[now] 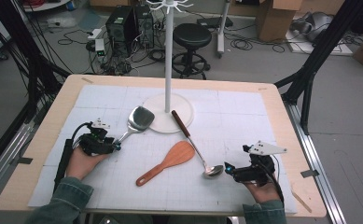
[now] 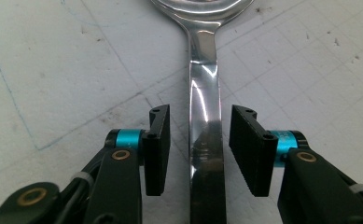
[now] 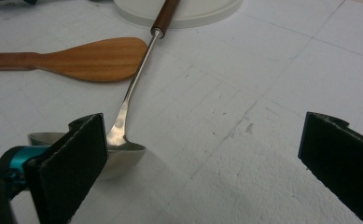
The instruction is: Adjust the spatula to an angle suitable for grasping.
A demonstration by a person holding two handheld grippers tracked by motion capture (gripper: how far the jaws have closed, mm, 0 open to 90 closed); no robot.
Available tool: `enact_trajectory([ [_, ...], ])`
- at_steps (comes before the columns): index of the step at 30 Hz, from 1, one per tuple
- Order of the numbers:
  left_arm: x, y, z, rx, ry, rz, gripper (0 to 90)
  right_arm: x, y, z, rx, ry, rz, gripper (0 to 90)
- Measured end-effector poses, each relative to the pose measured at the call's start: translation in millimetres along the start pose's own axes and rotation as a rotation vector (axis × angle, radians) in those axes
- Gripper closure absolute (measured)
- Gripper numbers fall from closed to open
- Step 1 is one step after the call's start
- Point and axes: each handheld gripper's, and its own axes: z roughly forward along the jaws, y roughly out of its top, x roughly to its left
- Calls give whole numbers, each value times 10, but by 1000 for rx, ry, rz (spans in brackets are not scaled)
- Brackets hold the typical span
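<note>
Left claw (image 2: pixel 199 149) released, jaws straddling spatula (image 2: pixel 206 140) handle, gaps both sides. Right claw (image 3: pixel 207 158) spread wide beside ladle (image 3: pixel 123 140) bowl on tabletop (image 3: pixel 244 84).

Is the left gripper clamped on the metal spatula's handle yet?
No, open: the left gripper straddles the metal spatula handle, a gap showing beside each pad.

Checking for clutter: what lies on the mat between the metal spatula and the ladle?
The wooden spatula lies between the metal spatula and the ladle, seen in the high view.
</note>
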Motion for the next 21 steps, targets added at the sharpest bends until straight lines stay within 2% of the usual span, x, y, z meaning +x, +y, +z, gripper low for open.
enact_trajectory([
  [8,-14,16,36,-5,14,15,647,1,4,4,-2,0,-2,5],
  [12,-51,57,48,14,14,37,731,2,6,5,-3,-1,-2,5],
  [17,-34,76,54,20,0,31,736,-2,2,-4,-5,-2,0,5],
  [21,-42,75,52,20,7,40,738,-7,0,-6,-6,-1,-2,5],
])
